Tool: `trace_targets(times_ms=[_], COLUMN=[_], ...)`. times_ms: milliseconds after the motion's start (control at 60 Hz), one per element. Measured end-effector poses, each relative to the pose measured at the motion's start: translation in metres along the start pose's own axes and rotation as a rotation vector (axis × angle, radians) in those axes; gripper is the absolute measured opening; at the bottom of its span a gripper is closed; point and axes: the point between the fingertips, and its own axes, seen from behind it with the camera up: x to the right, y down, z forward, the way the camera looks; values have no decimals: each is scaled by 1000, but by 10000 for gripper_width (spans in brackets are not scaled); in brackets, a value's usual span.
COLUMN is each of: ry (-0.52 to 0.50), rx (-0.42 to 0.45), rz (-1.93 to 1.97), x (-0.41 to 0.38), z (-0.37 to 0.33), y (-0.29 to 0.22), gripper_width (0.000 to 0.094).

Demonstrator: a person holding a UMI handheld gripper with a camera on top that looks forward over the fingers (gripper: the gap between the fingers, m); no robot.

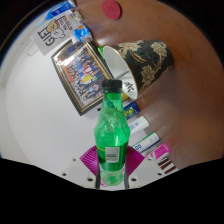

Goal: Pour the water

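A green plastic bottle with a dark green cap and a white label stands upright between my fingers. The magenta pads press on its lower body from both sides, so my gripper is shut on it. Just beyond the bottle stands a dark paper cup with a pale flower pattern, its mouth turned toward the bottle. The bottle's base is hidden low between the fingers.
The white round table holds a framed picture or box left of the cup, packets at the far left, a pink disc far back, and small packets right of the bottle.
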Motion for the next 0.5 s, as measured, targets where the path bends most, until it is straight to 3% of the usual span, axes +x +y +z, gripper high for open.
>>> trace_targets(times_ms=[267,500], ry=[70,165], rx=[-36,-86], rz=[-98,-663], x=[-5,-58], z=[-6,-15], y=[4,1], gripper_width=[317,317])
